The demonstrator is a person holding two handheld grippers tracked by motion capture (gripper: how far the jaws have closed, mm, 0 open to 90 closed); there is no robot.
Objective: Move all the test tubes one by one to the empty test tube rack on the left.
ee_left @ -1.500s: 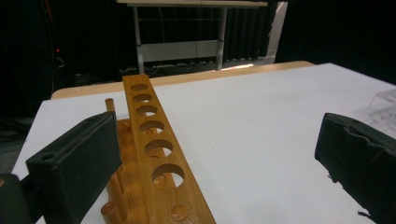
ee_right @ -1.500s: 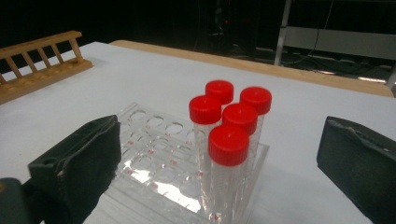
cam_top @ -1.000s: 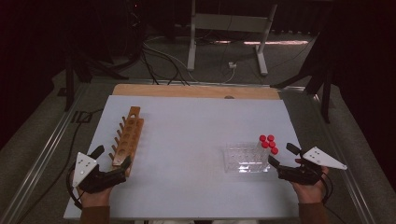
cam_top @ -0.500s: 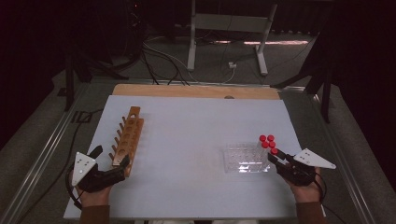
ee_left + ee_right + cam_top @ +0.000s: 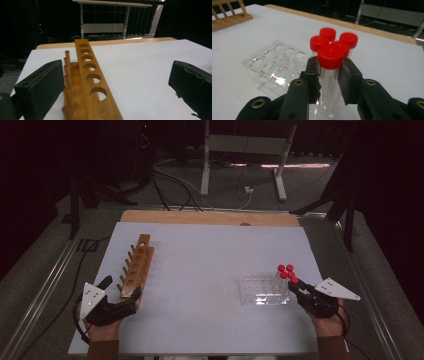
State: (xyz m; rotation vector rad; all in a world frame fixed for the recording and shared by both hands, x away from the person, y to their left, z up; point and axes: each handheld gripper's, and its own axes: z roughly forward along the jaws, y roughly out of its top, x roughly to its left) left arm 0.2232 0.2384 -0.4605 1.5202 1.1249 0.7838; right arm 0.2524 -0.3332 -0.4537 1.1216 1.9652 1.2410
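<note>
Since the earlier frame: right tool (image 5: pixel 297 285) closed in from wide apart, jaws just drawn together onto the nearest red-capped tube (image 5: pixel 329 75), tube upright between the pads. Now clamped on it, lower right of the high view, beside the clear rack (image 5: pixel 264 289) with four more red-capped tubes (image 5: pixel 327 33) just behind. Left tool (image 5: pixel 120 292) spread wide at lower left, astride the near end of the wooden rack (image 5: pixel 92 80) on the white bench (image 5: pixel 210 255).

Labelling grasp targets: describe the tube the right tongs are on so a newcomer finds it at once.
On the white table, go to the clear plastic rack at the right. Five red-capped tubes stand at its right end. The target tube is the nearest to the person's right hand, the one clamped between the right tongs.
</note>
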